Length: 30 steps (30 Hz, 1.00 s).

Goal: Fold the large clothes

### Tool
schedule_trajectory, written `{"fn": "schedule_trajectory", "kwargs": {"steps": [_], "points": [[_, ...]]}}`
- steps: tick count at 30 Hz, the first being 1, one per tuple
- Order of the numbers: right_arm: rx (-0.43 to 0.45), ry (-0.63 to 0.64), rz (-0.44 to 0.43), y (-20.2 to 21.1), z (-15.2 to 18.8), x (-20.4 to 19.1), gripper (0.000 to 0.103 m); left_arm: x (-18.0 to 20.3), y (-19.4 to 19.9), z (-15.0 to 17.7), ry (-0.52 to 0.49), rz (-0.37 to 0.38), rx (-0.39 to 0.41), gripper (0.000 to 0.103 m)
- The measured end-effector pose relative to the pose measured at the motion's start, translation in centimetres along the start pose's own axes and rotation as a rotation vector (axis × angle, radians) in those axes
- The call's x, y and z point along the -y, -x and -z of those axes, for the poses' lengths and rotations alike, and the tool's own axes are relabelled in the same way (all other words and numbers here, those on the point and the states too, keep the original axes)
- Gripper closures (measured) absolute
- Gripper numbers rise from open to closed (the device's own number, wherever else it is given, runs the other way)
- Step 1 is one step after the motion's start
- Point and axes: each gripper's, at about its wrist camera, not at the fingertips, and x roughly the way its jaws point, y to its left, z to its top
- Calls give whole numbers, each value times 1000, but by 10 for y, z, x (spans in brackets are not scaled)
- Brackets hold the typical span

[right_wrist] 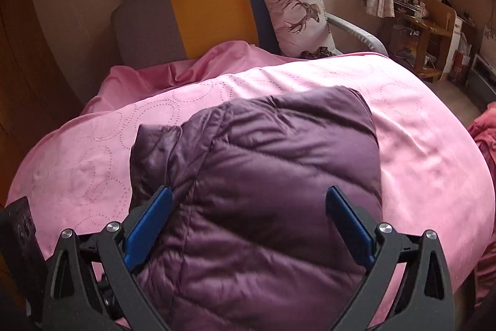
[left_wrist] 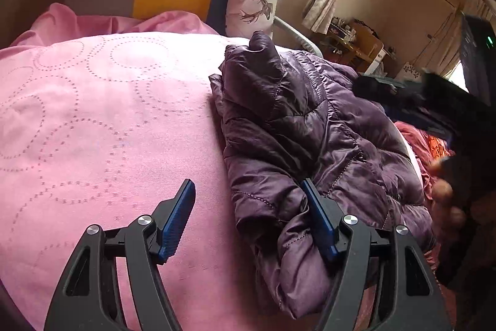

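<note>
the purple puffer jacket (right_wrist: 263, 176) lies already folded into a compact bundle mid-bed on the pink bedspread (right_wrist: 418, 145); left claw (left_wrist: 249, 221) and right claw (right_wrist: 248, 233) both gape empty, little apparently remains.

Purple quilted jacket (right_wrist: 263, 176), pink bedspread (left_wrist: 93, 114) w/ dotted circles, white deer-print pillow (right_wrist: 294, 11).

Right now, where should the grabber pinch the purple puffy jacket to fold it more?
Probably the thin side edge of the purple puffy jacket, coming in from the pink bedspread side. The middle is too puffy and wide for the jaws. The left gripper is open beside that edge; the right gripper, open too, only straddles the fat middle.
</note>
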Motion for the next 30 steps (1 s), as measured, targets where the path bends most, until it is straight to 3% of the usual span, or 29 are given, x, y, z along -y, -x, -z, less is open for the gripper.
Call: {"fn": "schedule_trajectory", "kwargs": {"steps": [5, 9, 15, 20, 30], "points": [[43, -52, 83, 37, 46, 2, 4, 0, 22, 6, 8, -49, 41, 24], [105, -46, 165, 61, 77, -16, 2, 5, 46, 10, -9, -113, 100, 13], [135, -56, 241, 81, 108, -34, 2, 8, 74, 22, -44, -218, 165, 4], [191, -79, 283, 98, 122, -42, 2, 11, 85, 33, -44, -254, 187, 4], [187, -93, 341, 108, 144, -50, 2, 18, 97, 55, -76, -317, 206, 4]]}}
